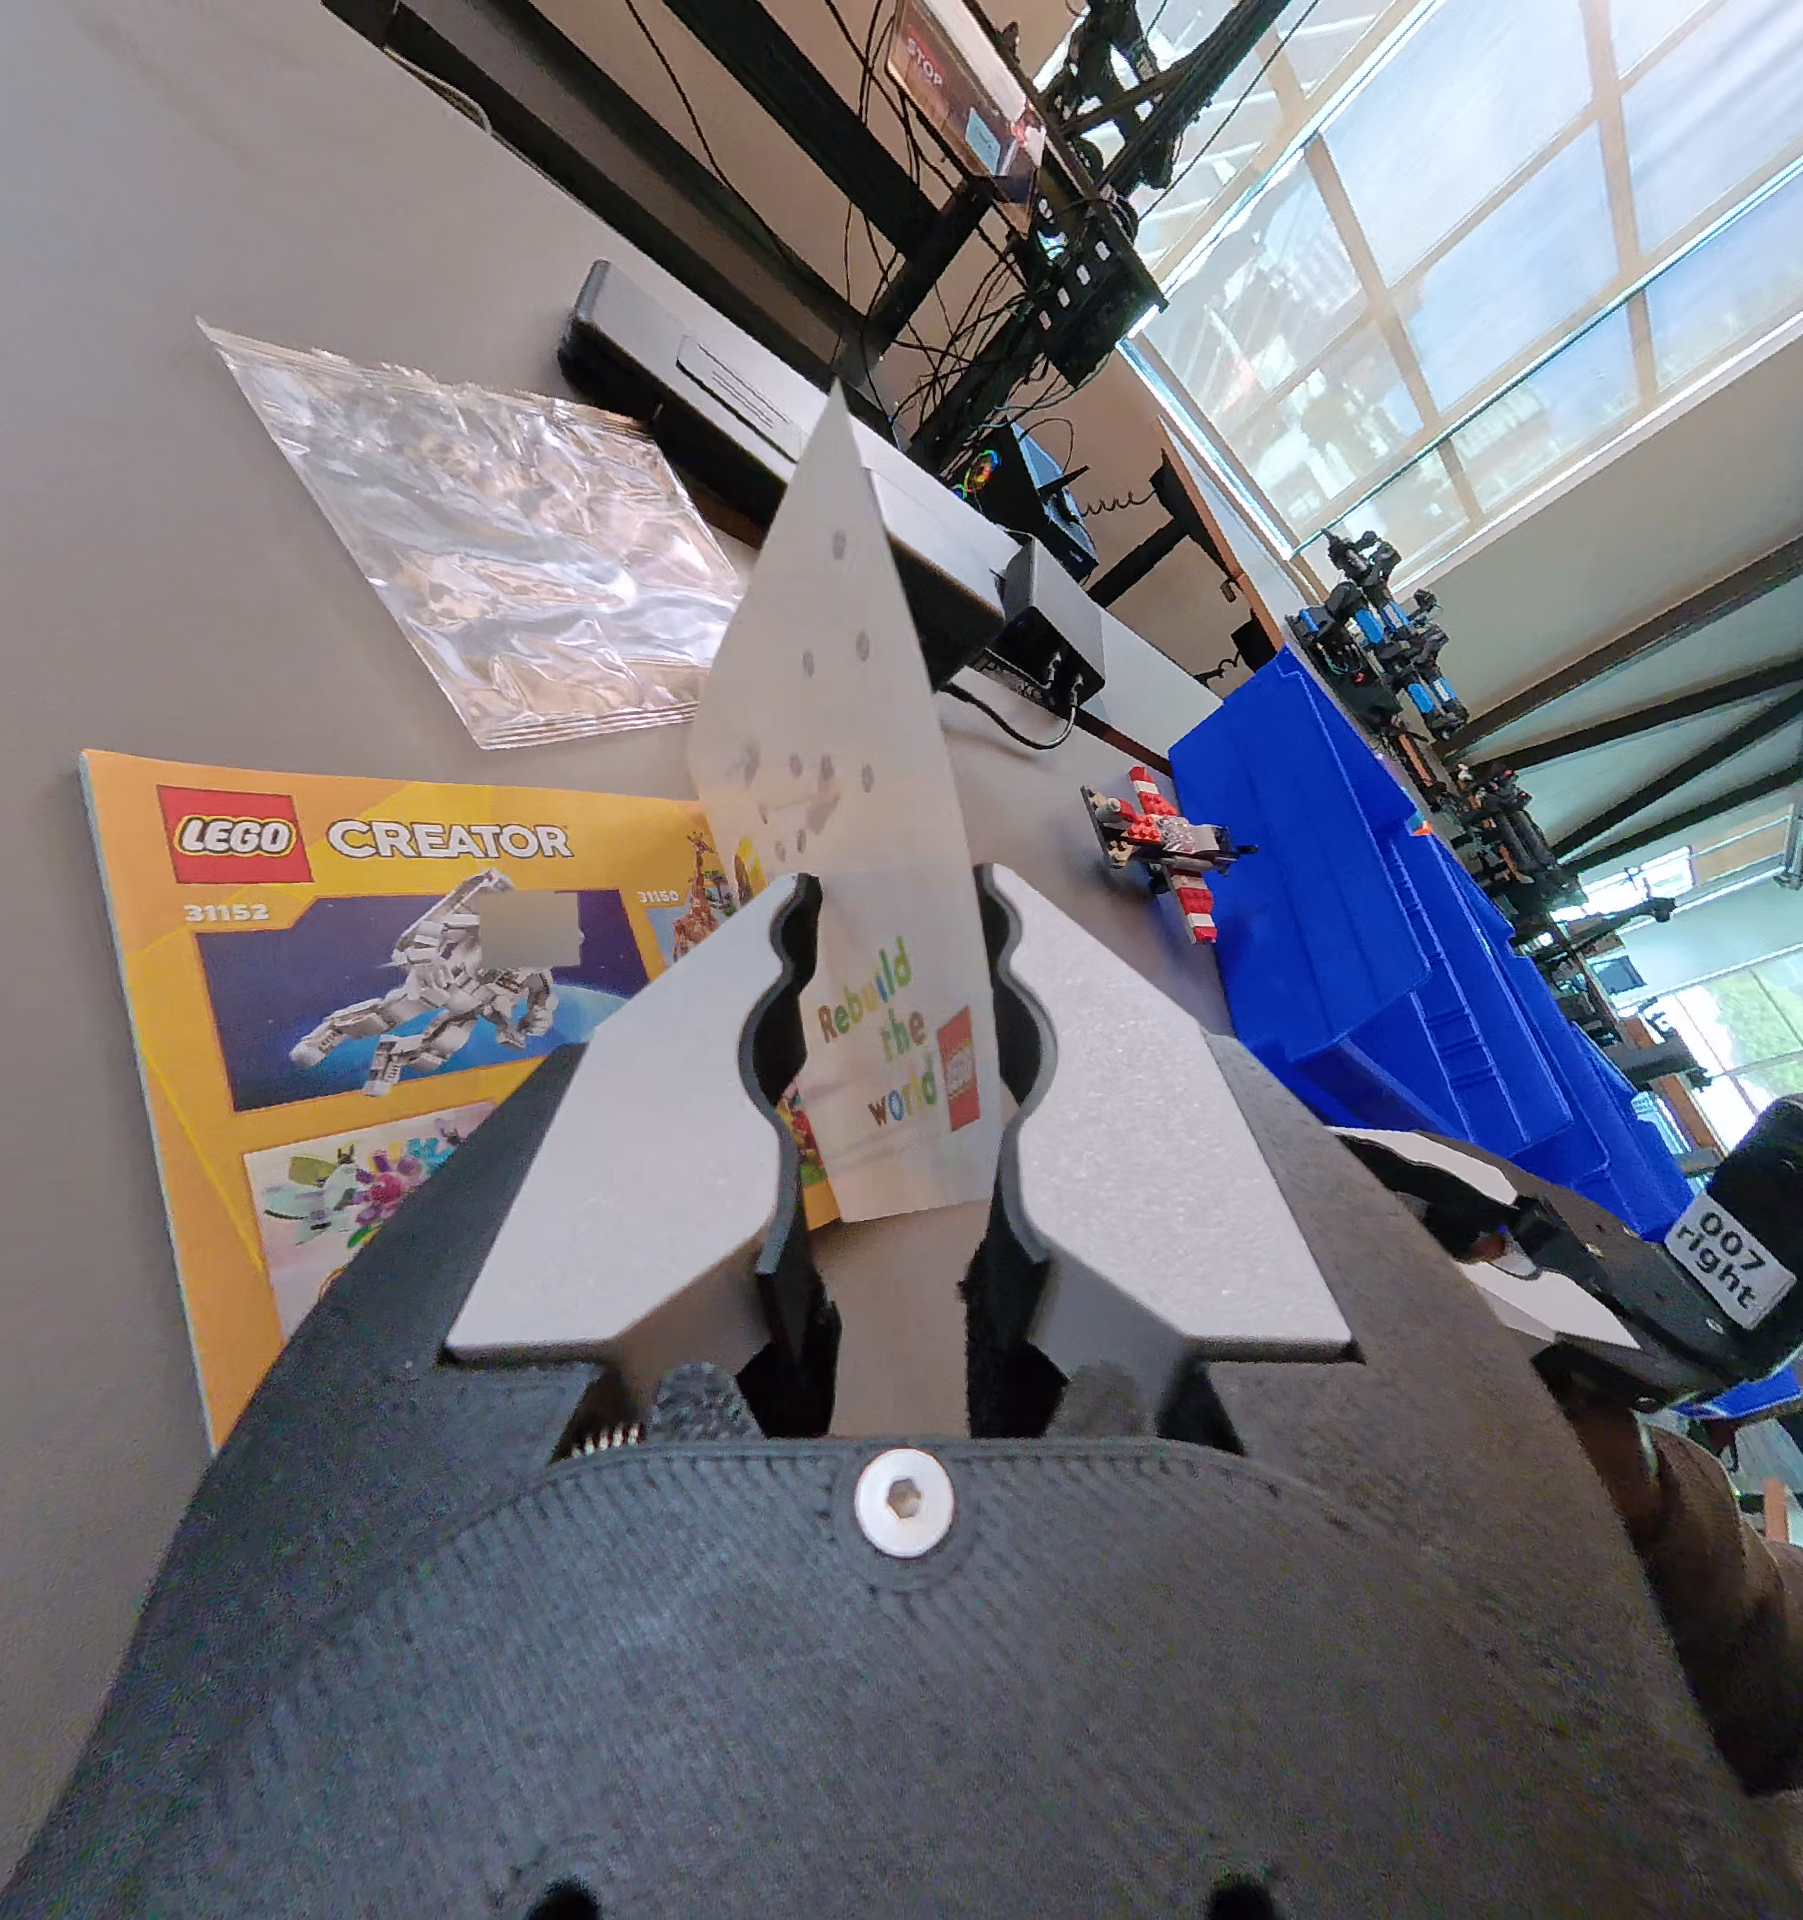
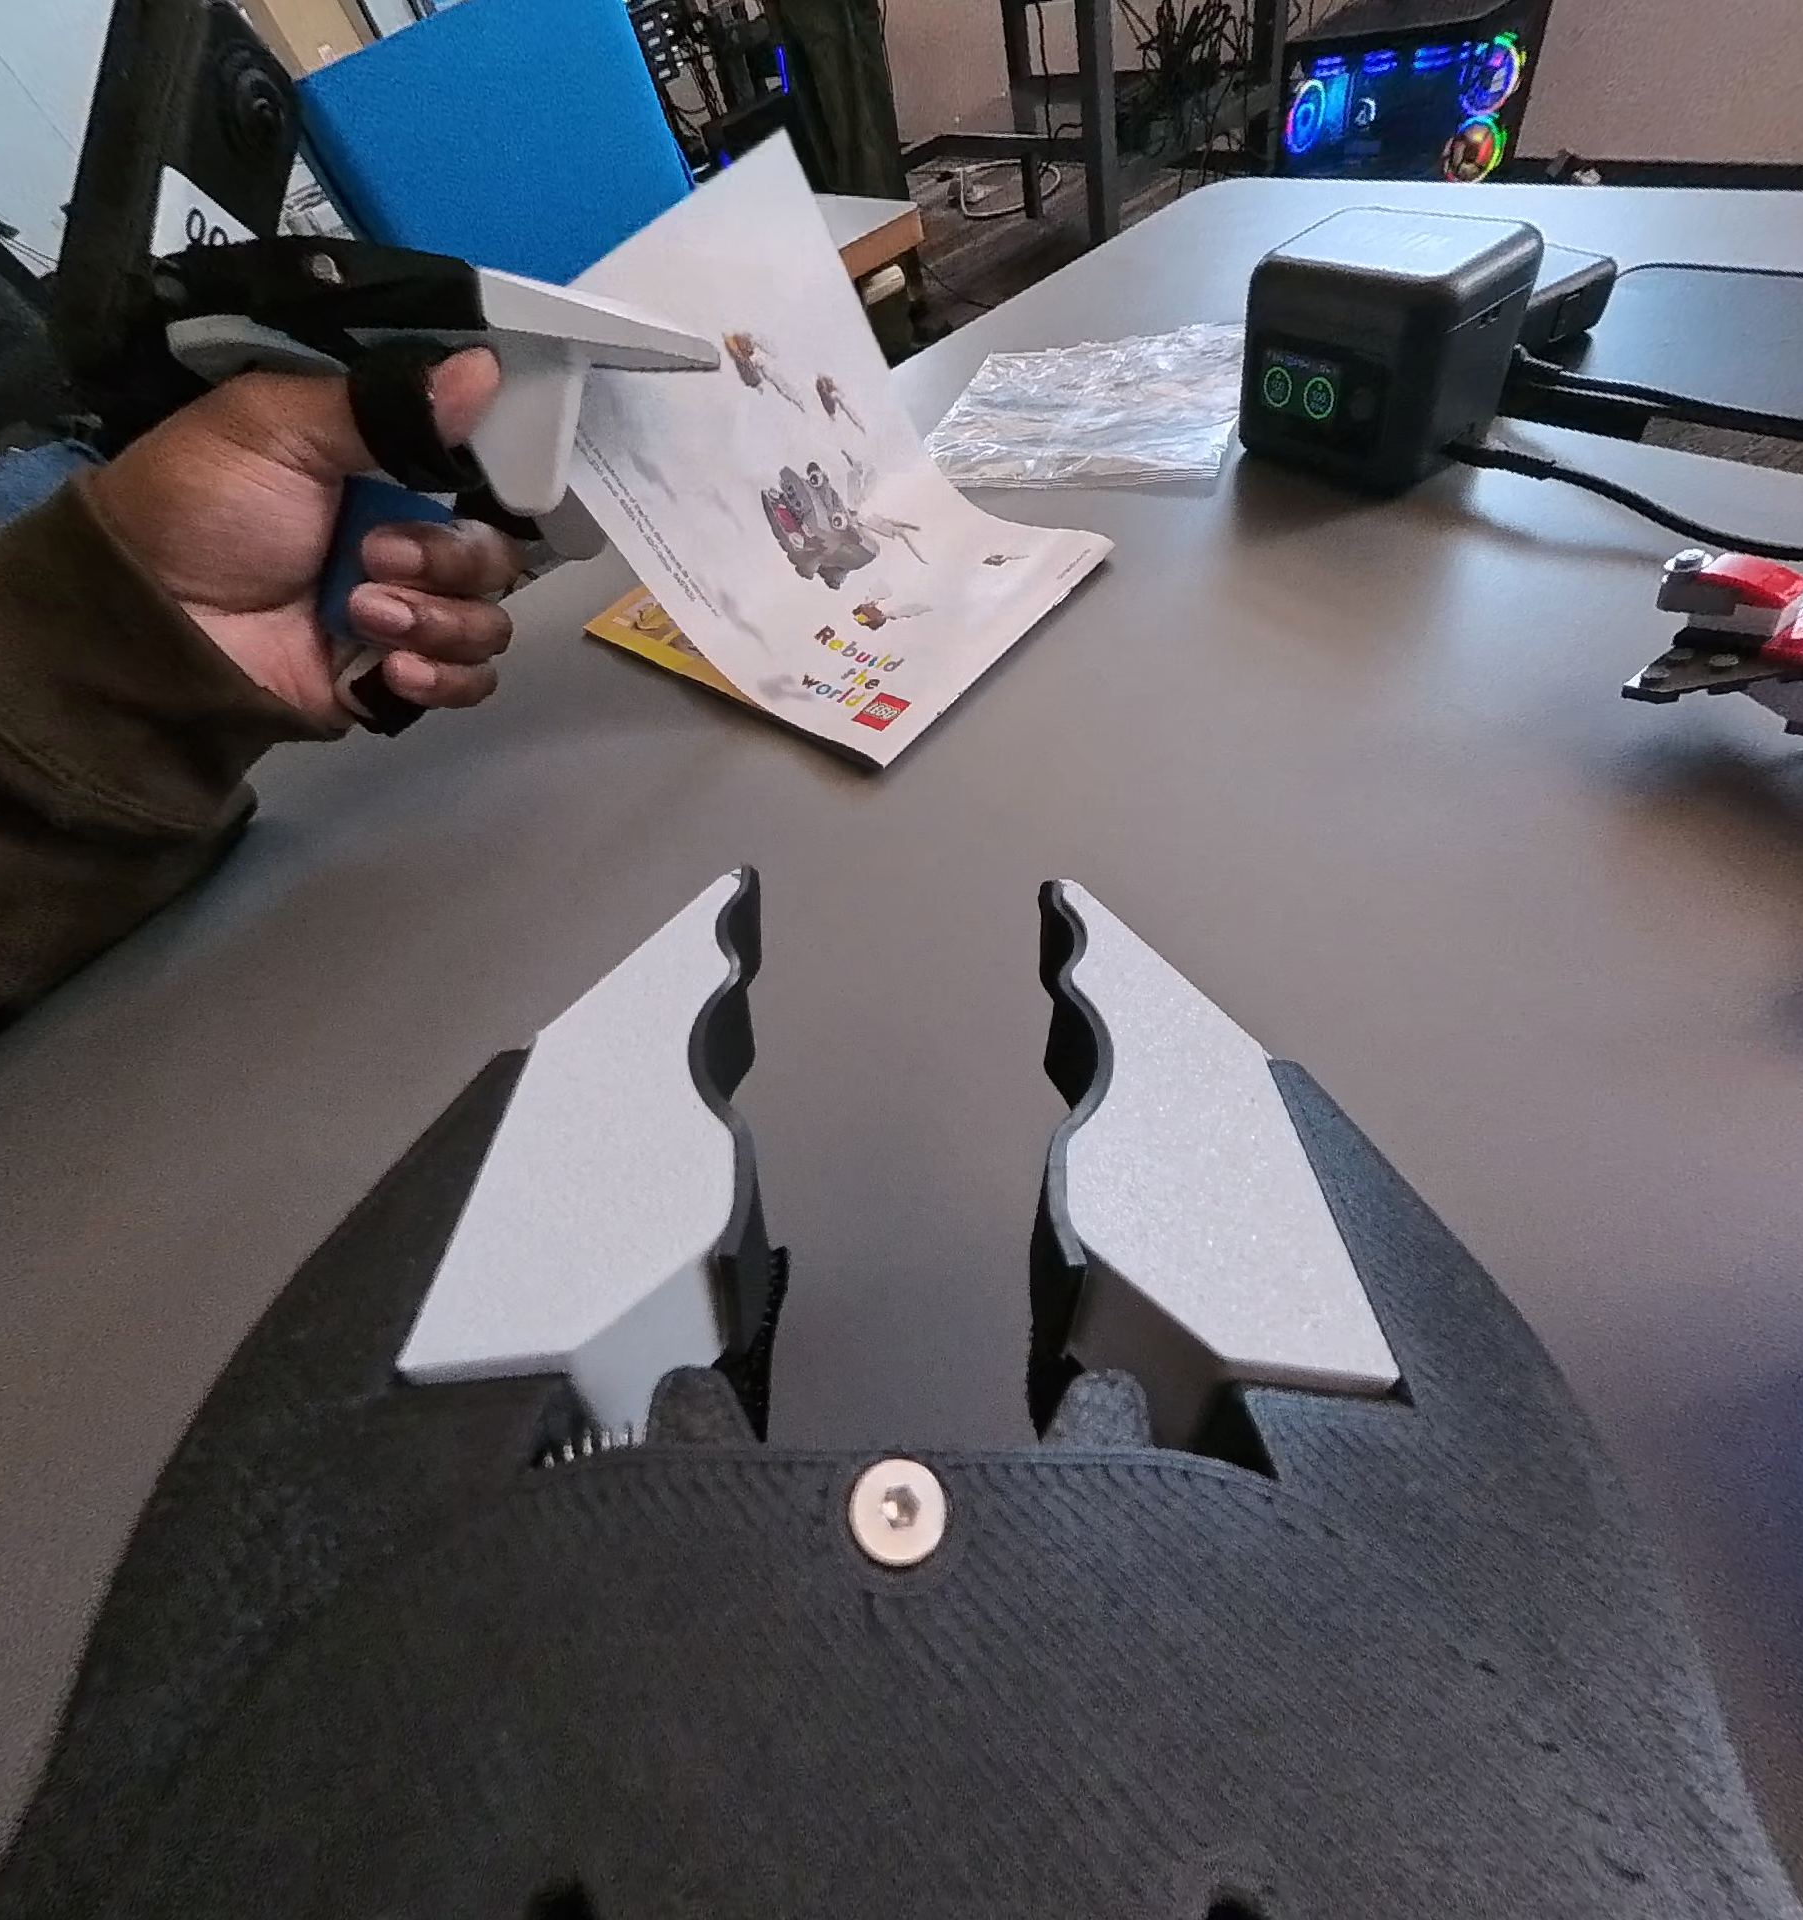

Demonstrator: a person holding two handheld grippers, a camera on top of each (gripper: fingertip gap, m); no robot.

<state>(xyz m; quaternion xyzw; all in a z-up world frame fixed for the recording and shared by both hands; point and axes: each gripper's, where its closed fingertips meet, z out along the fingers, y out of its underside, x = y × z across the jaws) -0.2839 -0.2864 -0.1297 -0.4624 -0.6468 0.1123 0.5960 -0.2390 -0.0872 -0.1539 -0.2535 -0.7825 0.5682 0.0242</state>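
- Right gripper hovers over bare grey table, jaws wide, holding nothing.
- Left gripper has a lifted booklet page between its fingers; whether they pinch it, I cannot tell.
- Beyond: plastic bag, brick plane beside blue bins at the table edge.

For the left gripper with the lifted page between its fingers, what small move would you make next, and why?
Probably close the left gripper a little more. The white page of the booklet stands lifted between its fingers, but they look spread with gaps beside the sheet, so it may slip. The right gripper hangs open over the bare table.
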